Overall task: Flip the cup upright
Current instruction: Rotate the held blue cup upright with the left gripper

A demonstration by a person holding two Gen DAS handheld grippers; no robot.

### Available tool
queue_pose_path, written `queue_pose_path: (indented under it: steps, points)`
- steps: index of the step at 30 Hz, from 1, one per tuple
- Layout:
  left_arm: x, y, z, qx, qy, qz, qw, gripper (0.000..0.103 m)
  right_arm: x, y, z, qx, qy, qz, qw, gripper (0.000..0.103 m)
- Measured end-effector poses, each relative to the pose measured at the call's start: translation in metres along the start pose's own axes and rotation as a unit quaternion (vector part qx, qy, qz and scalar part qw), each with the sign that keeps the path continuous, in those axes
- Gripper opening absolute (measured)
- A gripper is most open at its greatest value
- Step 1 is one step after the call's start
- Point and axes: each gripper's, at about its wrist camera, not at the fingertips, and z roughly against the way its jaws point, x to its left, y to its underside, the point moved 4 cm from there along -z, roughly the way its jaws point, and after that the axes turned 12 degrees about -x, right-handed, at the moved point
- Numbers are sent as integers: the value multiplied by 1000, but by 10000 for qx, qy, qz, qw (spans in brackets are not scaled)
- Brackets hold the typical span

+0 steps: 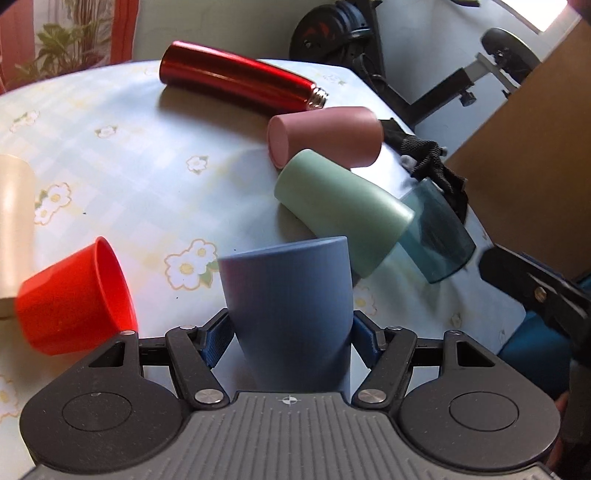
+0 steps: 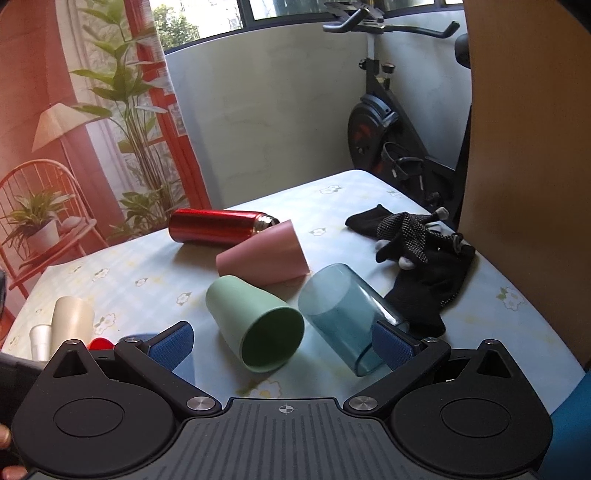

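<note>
Here left gripper (image 1: pixel 290 341) clamps blue cup (image 1: pixel 288 306).

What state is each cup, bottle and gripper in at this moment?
blue cup: gripped, rim up, slightly tilted
left gripper: shut on blue cup
right gripper: open, empty
green cup: on its side
pink cup: on its side
clear teal cup: on its side
red cup: tipped over
red bottle: lying, uncapped

Daylight pours through the far window (image 2: pixel 332 9), glare blooms on the tablecloth (image 1: pixel 384 173), fisheye edges bend.
</note>
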Motion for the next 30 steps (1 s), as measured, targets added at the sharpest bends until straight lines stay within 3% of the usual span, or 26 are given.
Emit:
queue_pose_path:
  steps: [7, 12, 17, 23, 30]
  points:
    - [8, 3, -4, 3, -128, 128, 9998, 70, 1, 2, -3, 87, 4, 38, 10000, 102]
    - [16, 1, 15, -54, 3, 320, 9995, 71, 6, 2, -4, 117, -63, 66, 9999, 102]
    - [28, -5, 64, -785, -220, 115, 9966, 71, 19, 1, -10, 209, -237, 141, 9994, 102]
    - [59, -13, 126, -1805, -943, 52, 9790, 71, 66, 4, -32, 640, -858, 427, 9933, 102]
    - [97, -8, 173, -2401, -1947, 175, 9509, 71, 122, 24, -84, 1575, -1556, 392, 9744, 98]
